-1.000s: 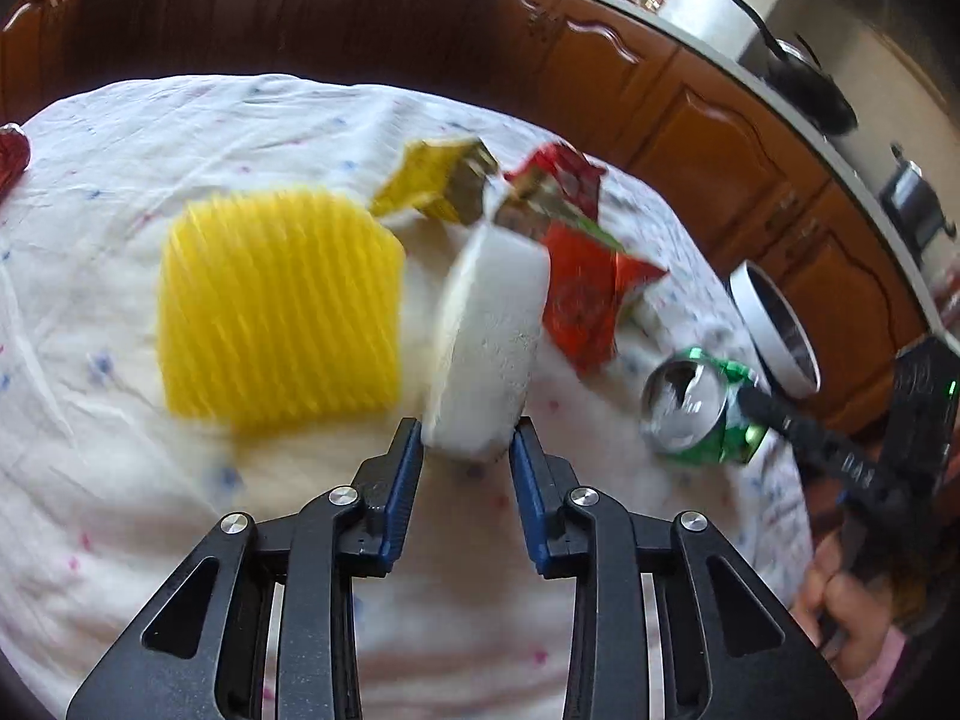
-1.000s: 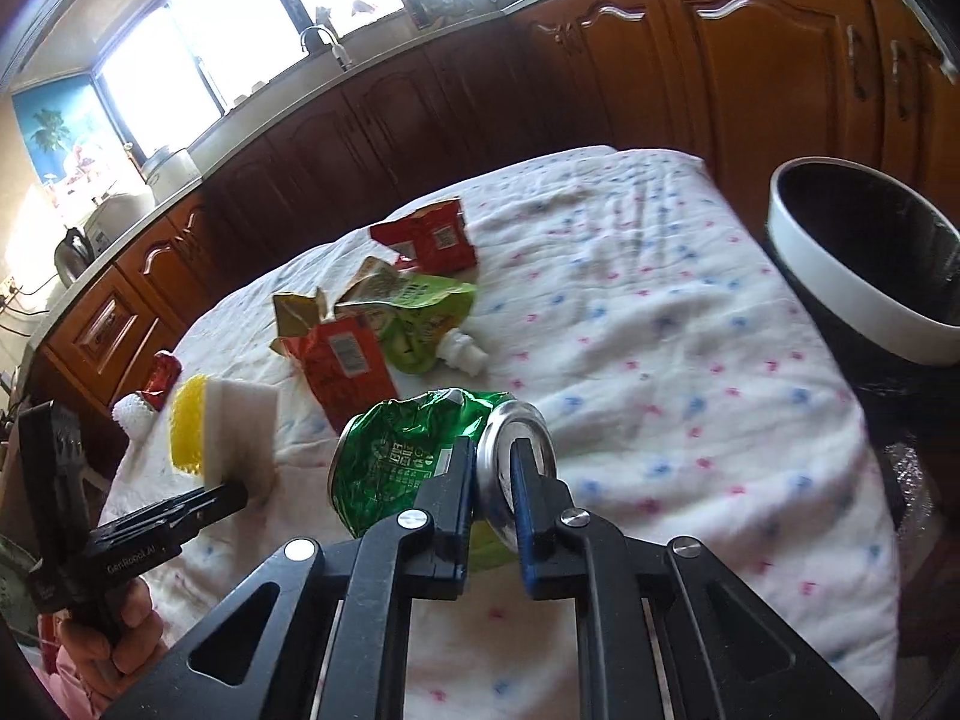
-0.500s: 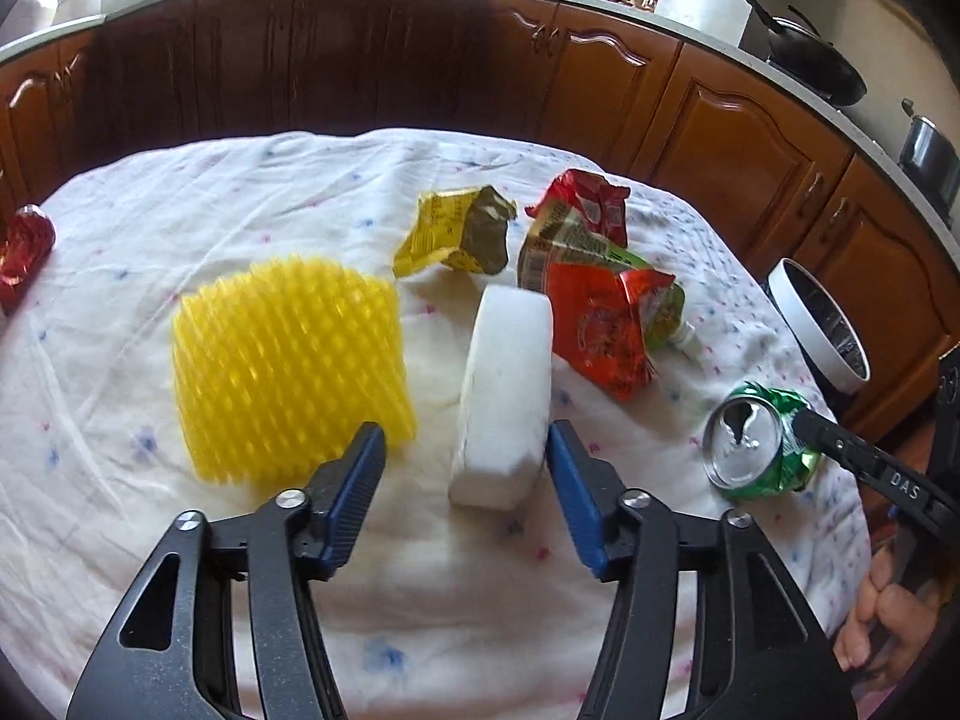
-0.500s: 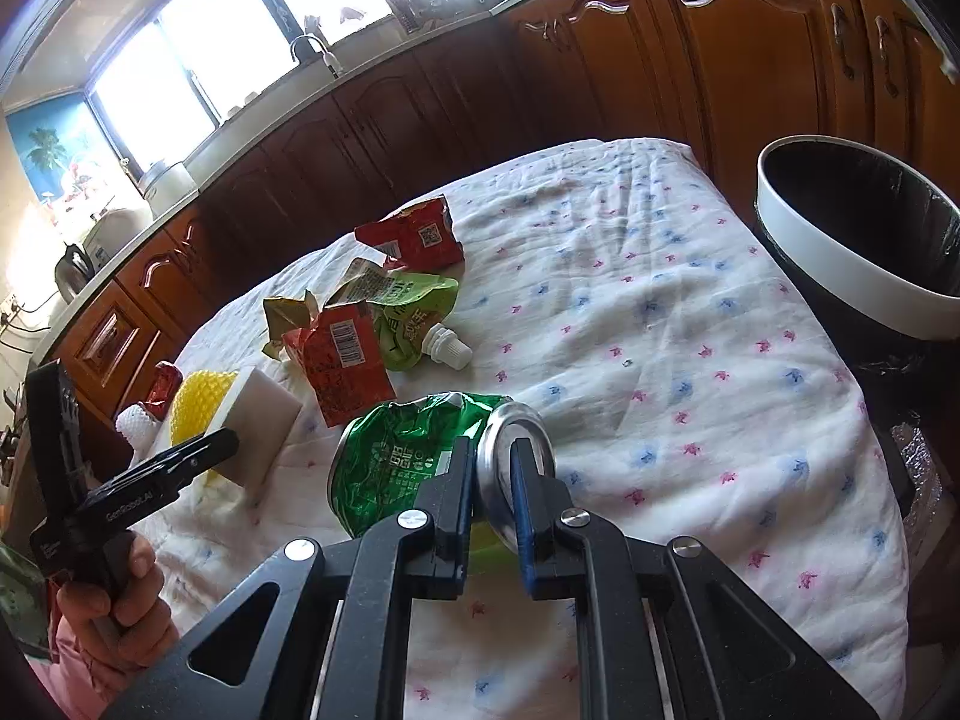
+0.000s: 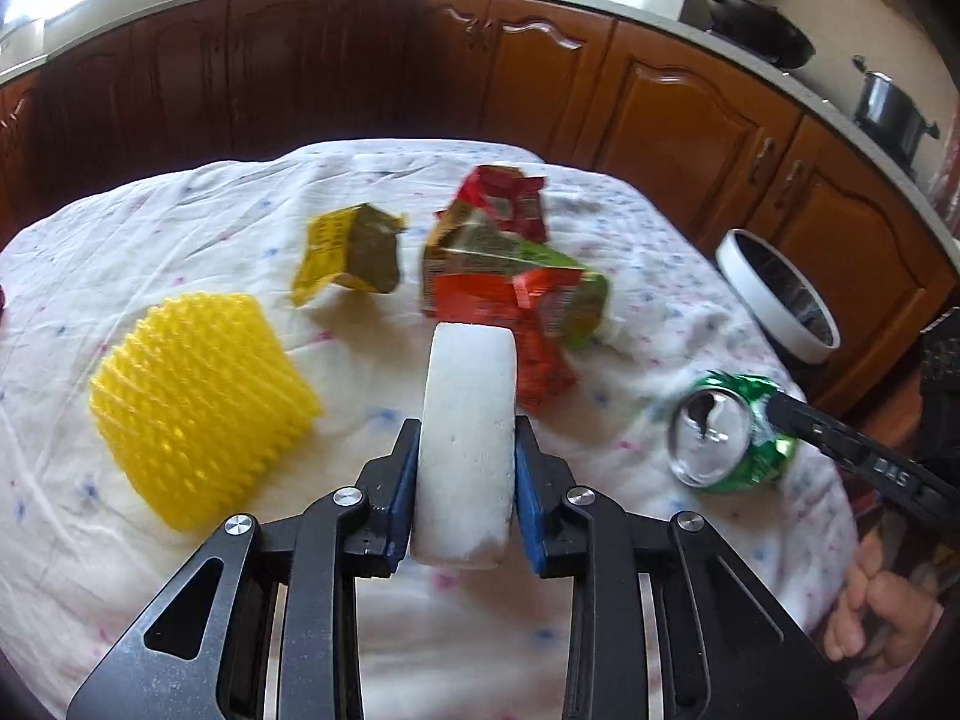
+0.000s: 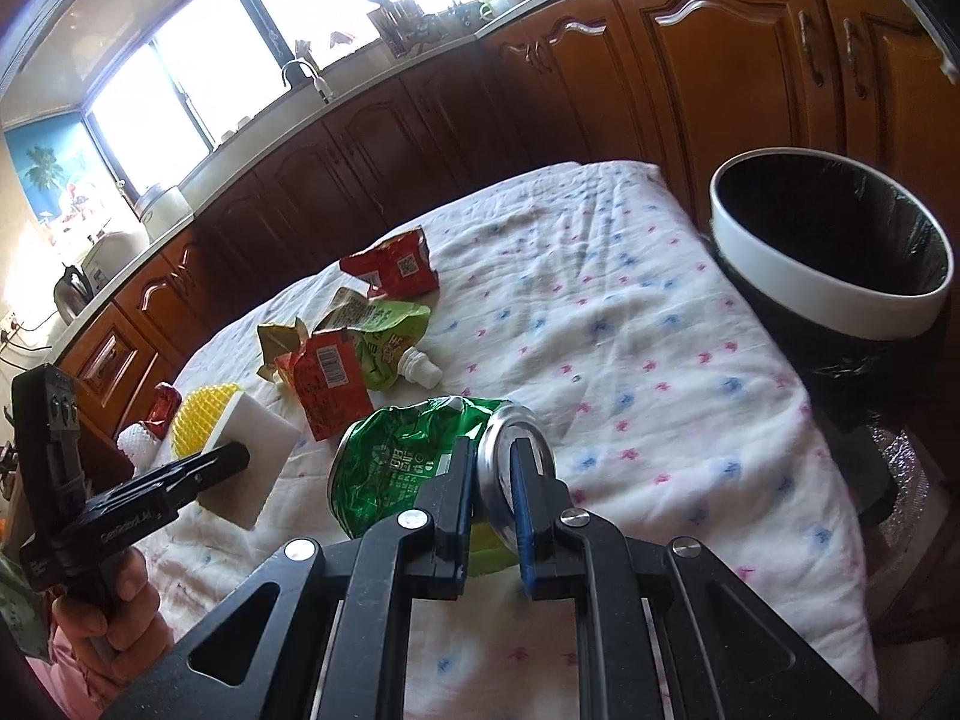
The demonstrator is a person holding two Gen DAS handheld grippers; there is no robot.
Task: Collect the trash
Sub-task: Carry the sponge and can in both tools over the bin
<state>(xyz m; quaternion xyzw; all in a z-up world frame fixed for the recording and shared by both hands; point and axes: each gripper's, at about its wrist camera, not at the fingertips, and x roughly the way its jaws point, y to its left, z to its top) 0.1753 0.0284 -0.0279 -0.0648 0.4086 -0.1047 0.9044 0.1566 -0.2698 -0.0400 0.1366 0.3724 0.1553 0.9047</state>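
My left gripper (image 5: 465,450) is shut on a white foam block (image 5: 468,420), held on edge above the table; it also shows in the right wrist view (image 6: 252,456). My right gripper (image 6: 492,468) is shut on the rim of a crushed green can (image 6: 402,456), which also shows in the left wrist view (image 5: 726,432). A white-rimmed bin with a black liner (image 6: 834,252) stands past the table's right edge. Red, green and yellow wrappers (image 5: 510,282) lie mid-table.
A yellow foam net (image 5: 198,396) lies left of the block. The table has a white dotted cloth (image 6: 630,312). Wooden kitchen cabinets (image 5: 690,120) surround the table. A small red item (image 6: 163,402) sits at the far left edge.
My left gripper opened around the white block half a second ago, then closed on it and lifted it on edge. The right gripper keeps hold of the can, moved slightly.
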